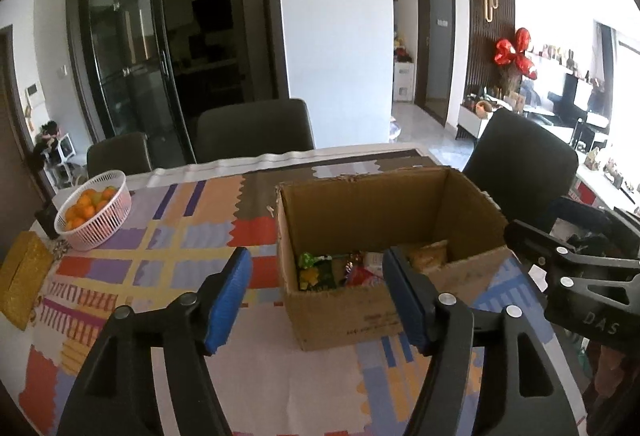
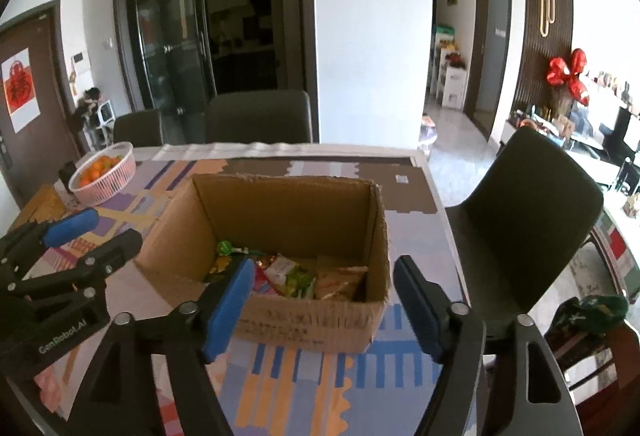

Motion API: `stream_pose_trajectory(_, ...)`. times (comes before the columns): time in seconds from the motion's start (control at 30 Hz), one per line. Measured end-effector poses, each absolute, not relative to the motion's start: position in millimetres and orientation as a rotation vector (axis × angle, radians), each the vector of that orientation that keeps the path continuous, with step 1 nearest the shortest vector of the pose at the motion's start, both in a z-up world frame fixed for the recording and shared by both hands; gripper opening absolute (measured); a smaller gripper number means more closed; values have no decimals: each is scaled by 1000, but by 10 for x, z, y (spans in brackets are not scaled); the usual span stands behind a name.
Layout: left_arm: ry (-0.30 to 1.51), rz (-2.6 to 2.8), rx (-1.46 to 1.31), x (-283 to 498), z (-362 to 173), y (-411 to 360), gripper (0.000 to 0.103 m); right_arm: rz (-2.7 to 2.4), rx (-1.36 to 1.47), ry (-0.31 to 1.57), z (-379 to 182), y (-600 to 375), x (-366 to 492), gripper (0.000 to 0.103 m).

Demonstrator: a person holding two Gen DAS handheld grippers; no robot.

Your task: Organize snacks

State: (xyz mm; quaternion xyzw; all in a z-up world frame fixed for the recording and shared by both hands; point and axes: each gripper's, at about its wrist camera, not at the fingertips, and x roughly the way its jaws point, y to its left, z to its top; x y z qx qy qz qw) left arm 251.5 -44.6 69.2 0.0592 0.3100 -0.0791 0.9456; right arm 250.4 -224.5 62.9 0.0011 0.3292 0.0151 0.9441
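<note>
Sitting in cardboard box [image 2: 280,320]: snack packs [image 2: 296,276]; basket [image 1: 100,224] w/ oranges [image 1: 86,205].

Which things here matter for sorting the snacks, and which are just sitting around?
For the job: cardboard box; snack packets inside it.

Lying about: basket of oranges; gold box; chairs; patterned tablecloth.

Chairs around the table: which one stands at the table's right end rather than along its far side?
The black chair at the right end, nearest the cardboard box. The two grey chairs stand side by side along the far edge.
</note>
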Motion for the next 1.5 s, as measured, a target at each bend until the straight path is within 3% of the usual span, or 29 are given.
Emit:
stream_pose_trajectory(0.17,575,-141,130,2228,771,-419,83,22,-13,611,729,-2204,2223,79)
stream_pose_trajectory(0.5,546,-150,126,1752,830,-394,97,3,16,560,760,-2269,1731,82)
stream_pose_trajectory(1.5,486,-132,109,1035,968,-342,103,0,7,521,745,-2248,967,82)
